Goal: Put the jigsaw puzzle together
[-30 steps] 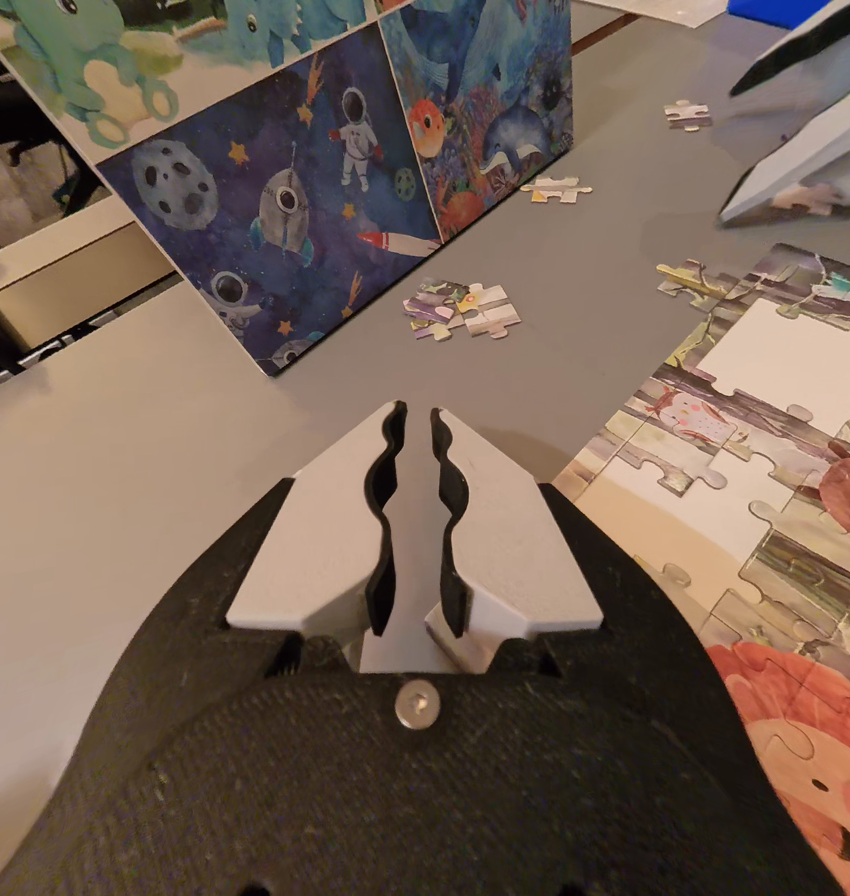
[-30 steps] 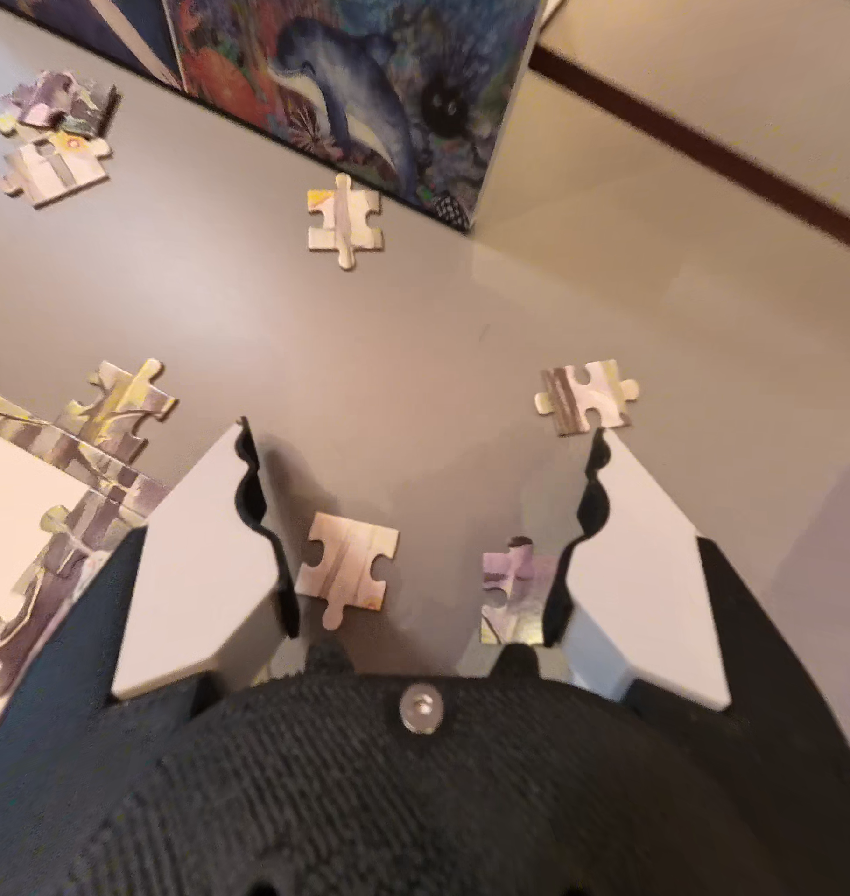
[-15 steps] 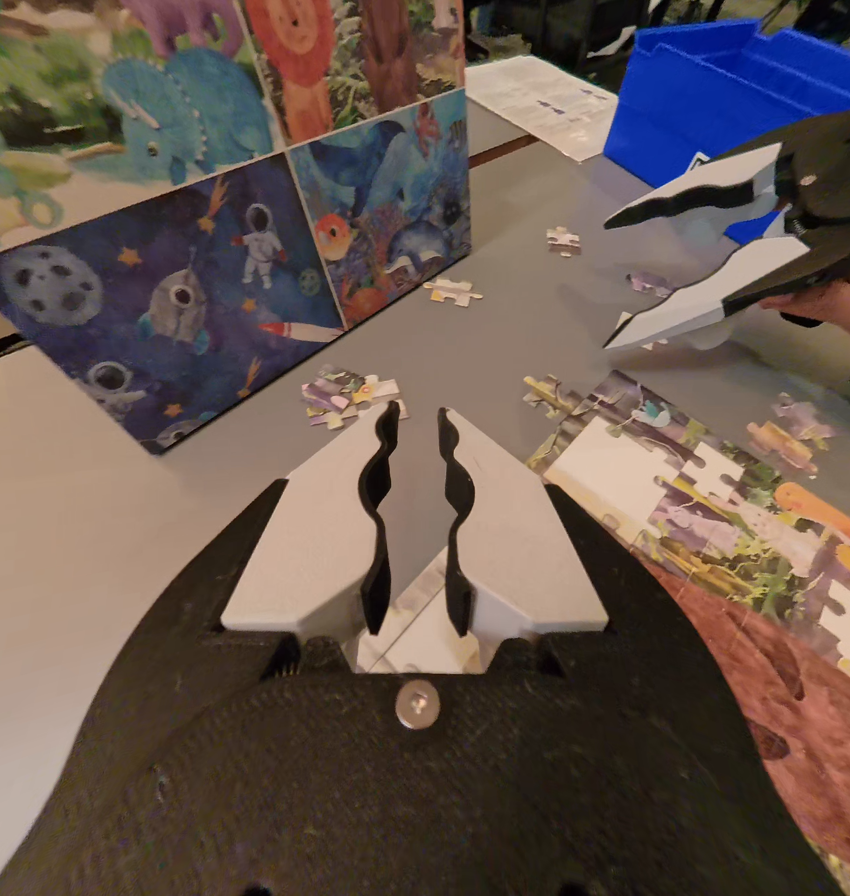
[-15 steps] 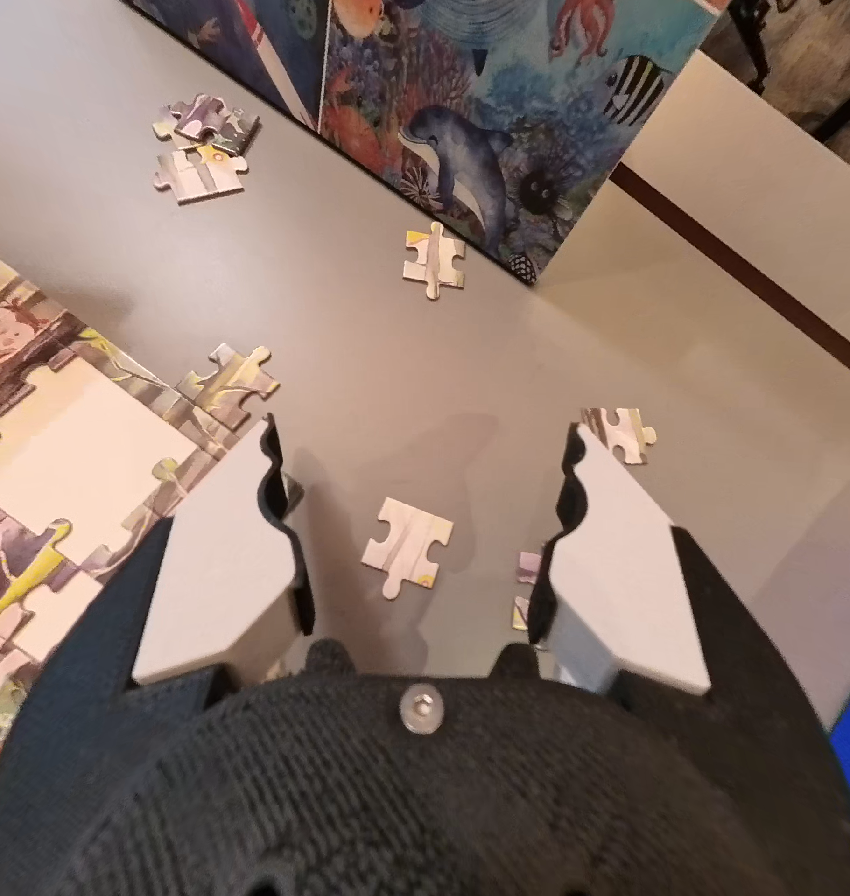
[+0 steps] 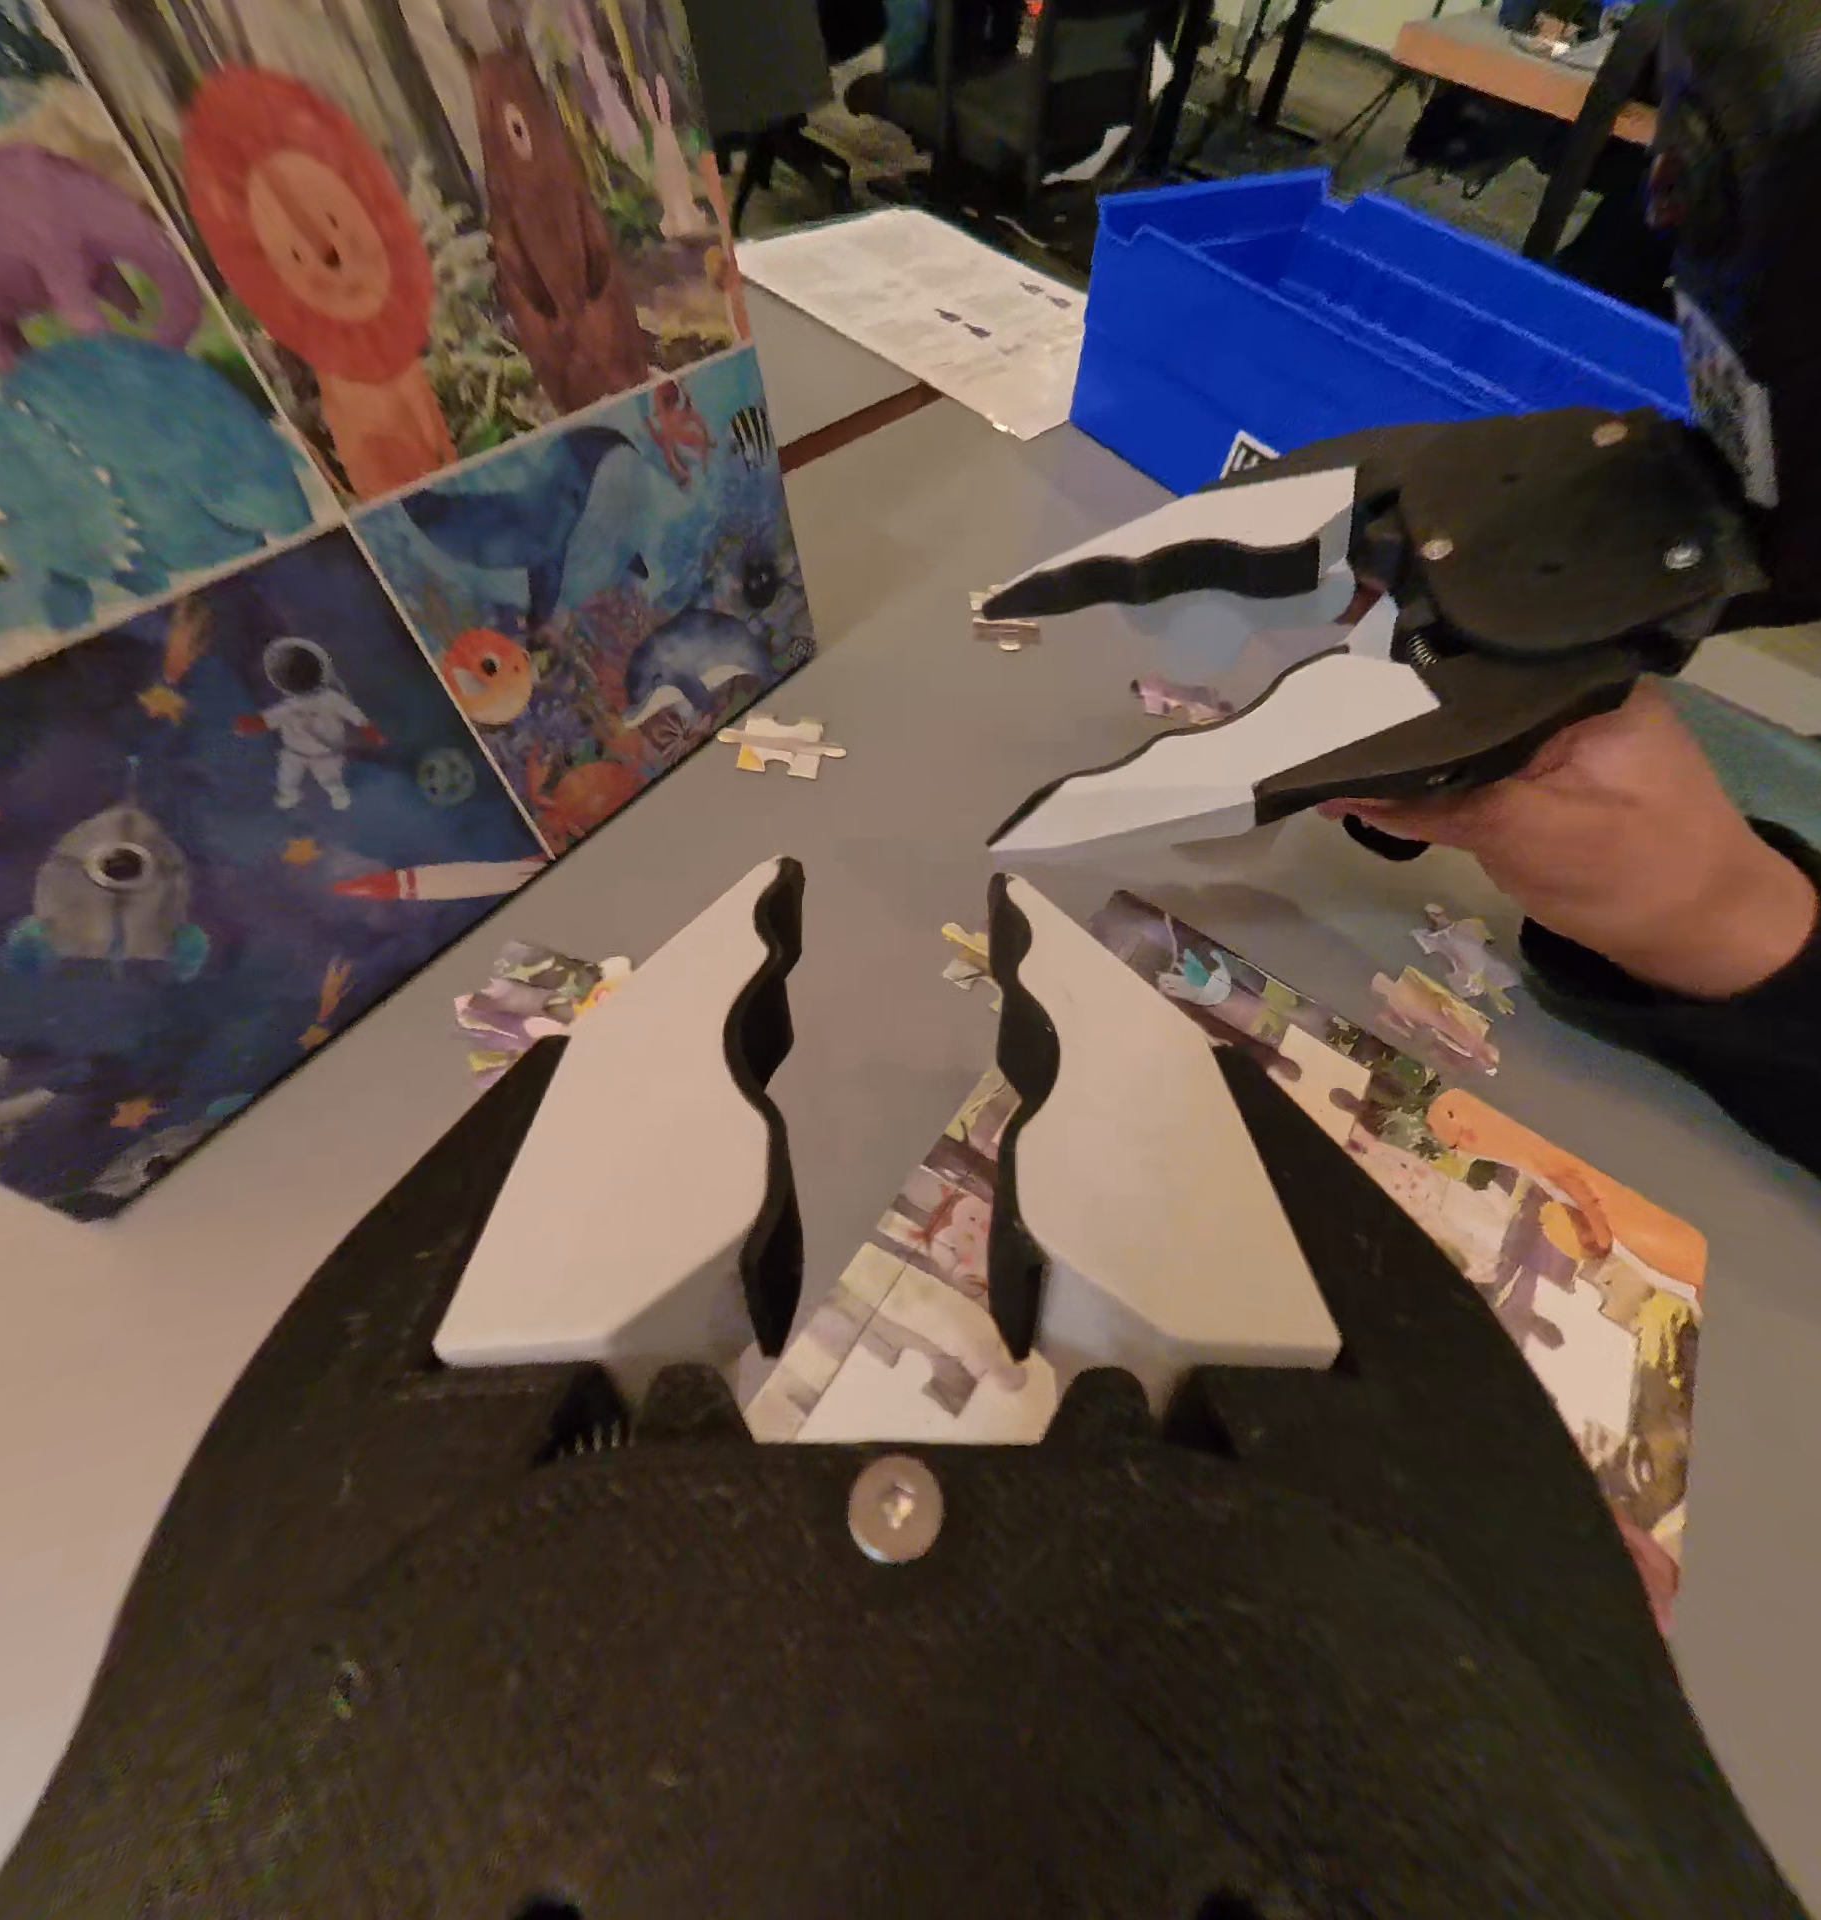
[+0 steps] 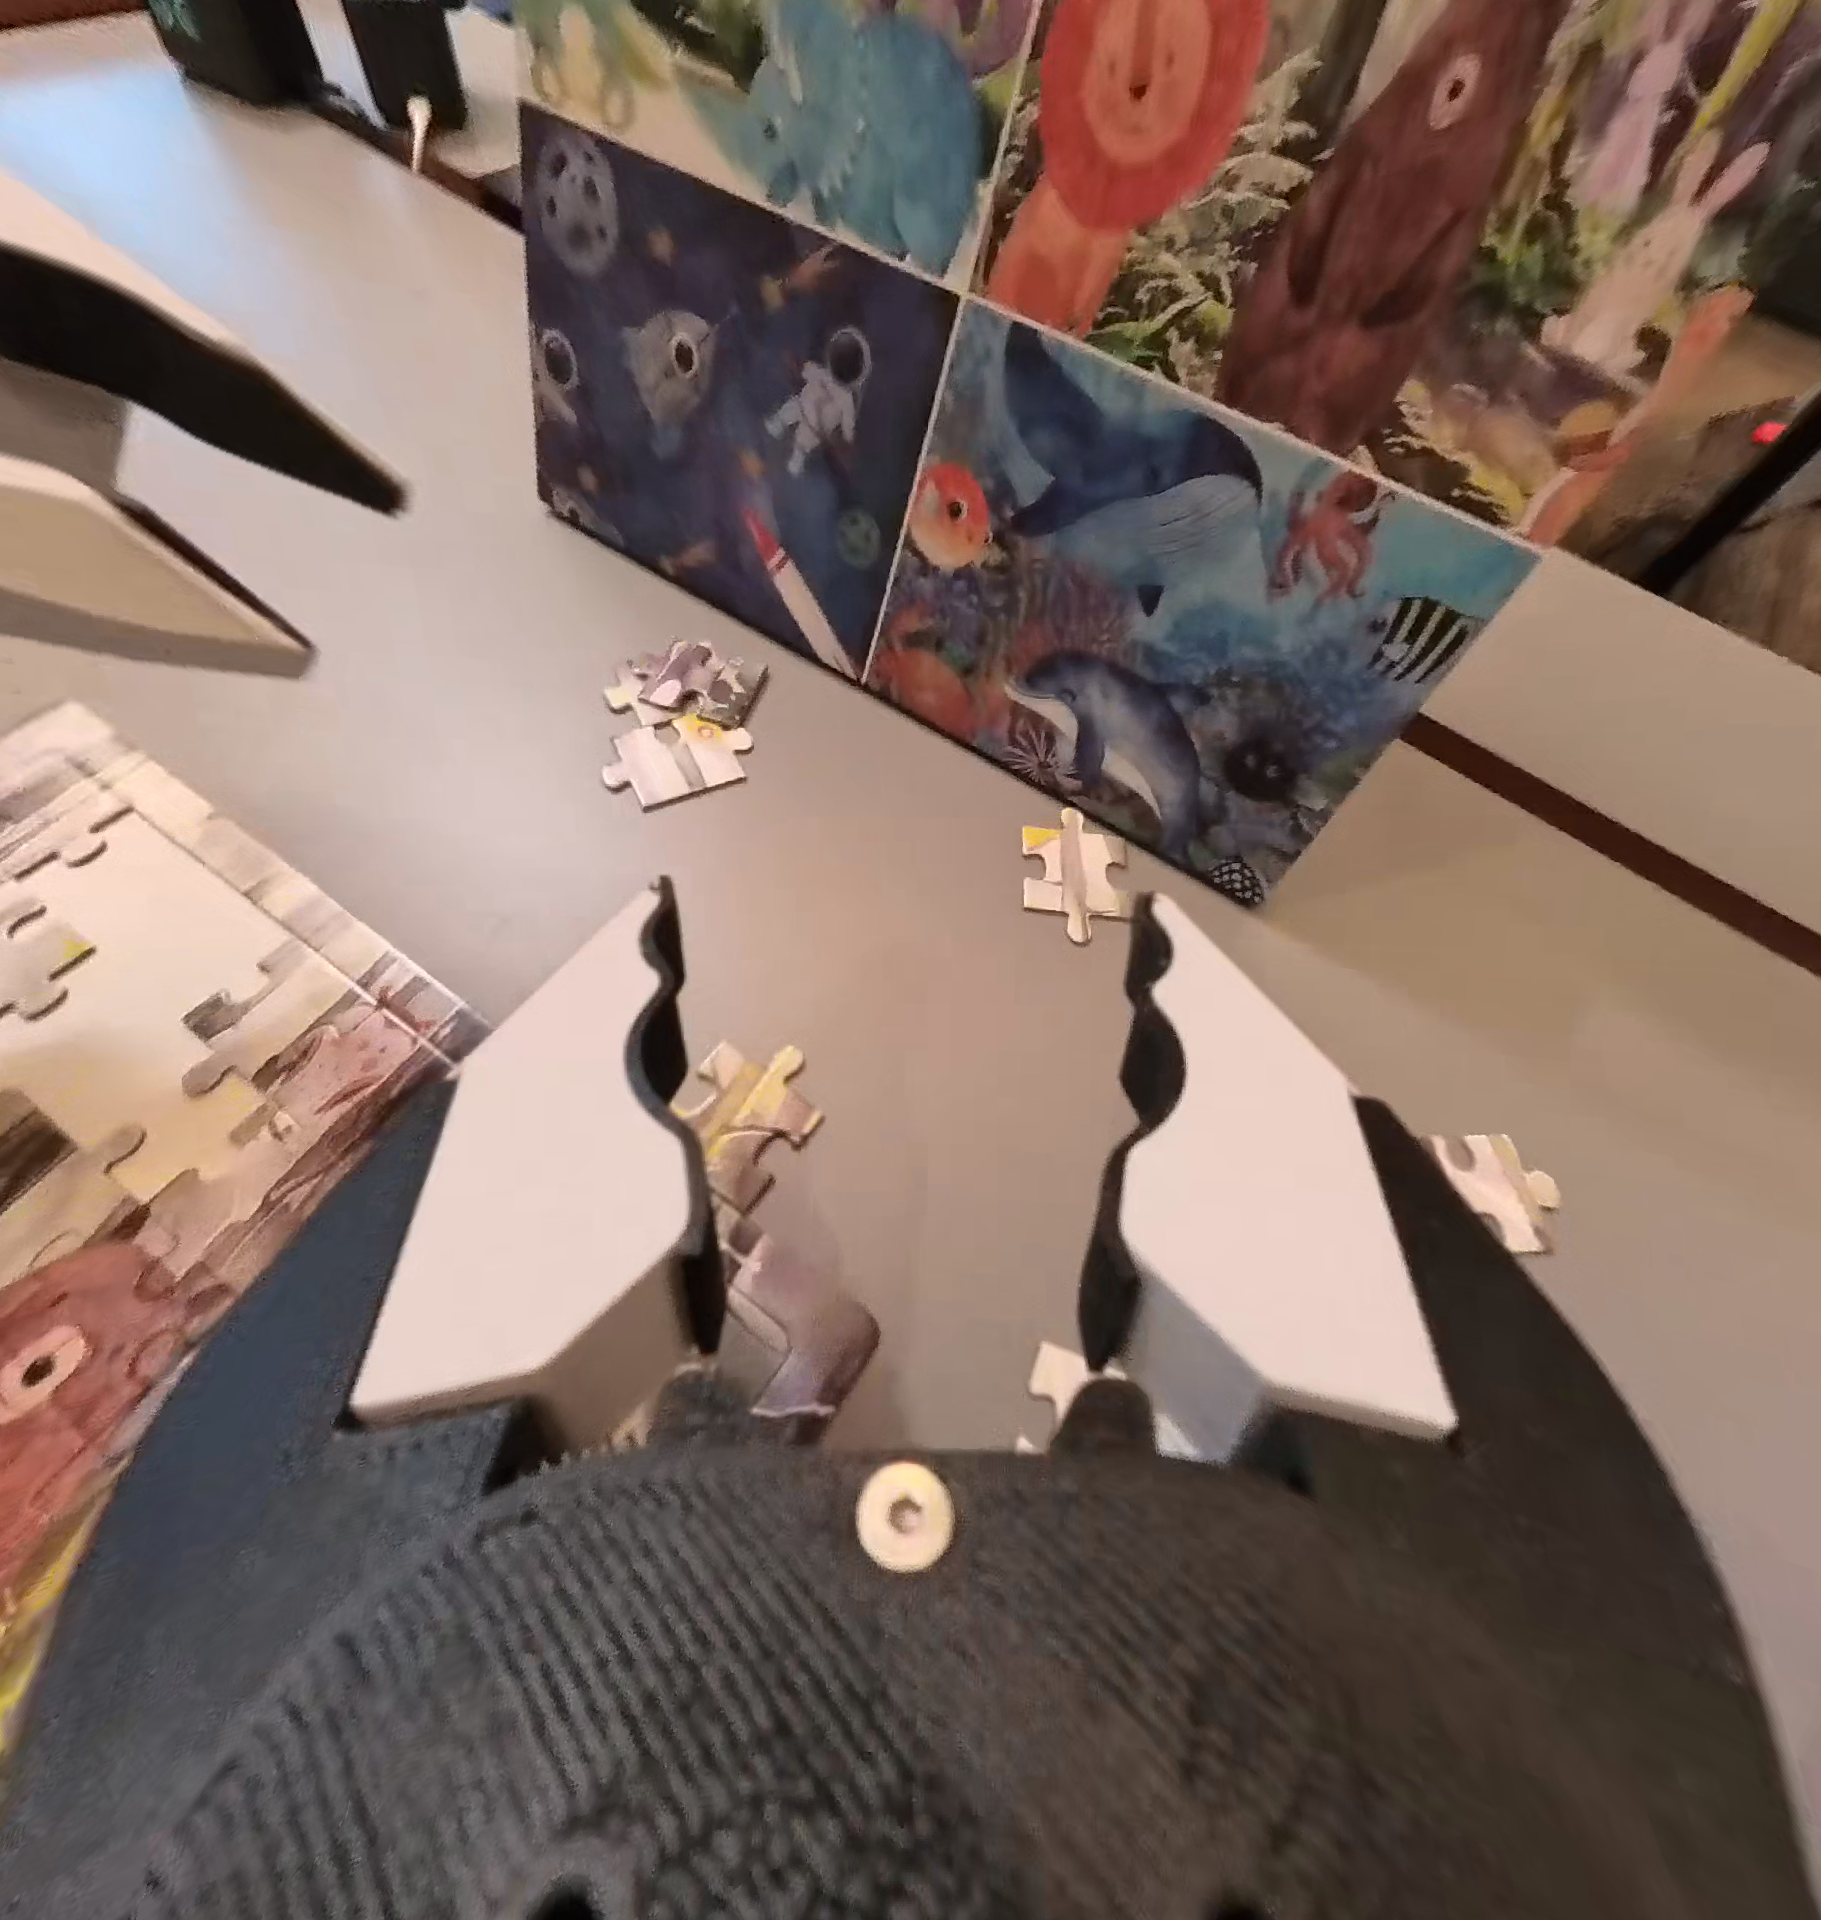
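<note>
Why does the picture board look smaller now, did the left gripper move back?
Yes. The left gripper pulled back and up from the picture board, and its fingers spread wider.

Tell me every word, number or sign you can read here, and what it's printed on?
Printed sheet on the table: lines of print, too small to read.
Label on the blue bin: partly hidden behind the right gripper, unreadable.
Picture board: pictures only, no words that I can see.
Jigsaw puzzle: pictures only, no words that I can see.

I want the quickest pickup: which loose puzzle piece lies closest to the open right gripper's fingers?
The yellow-streaked piece, partly tucked under the right gripper's left finger; the other loose pieces lie farther off.
</note>
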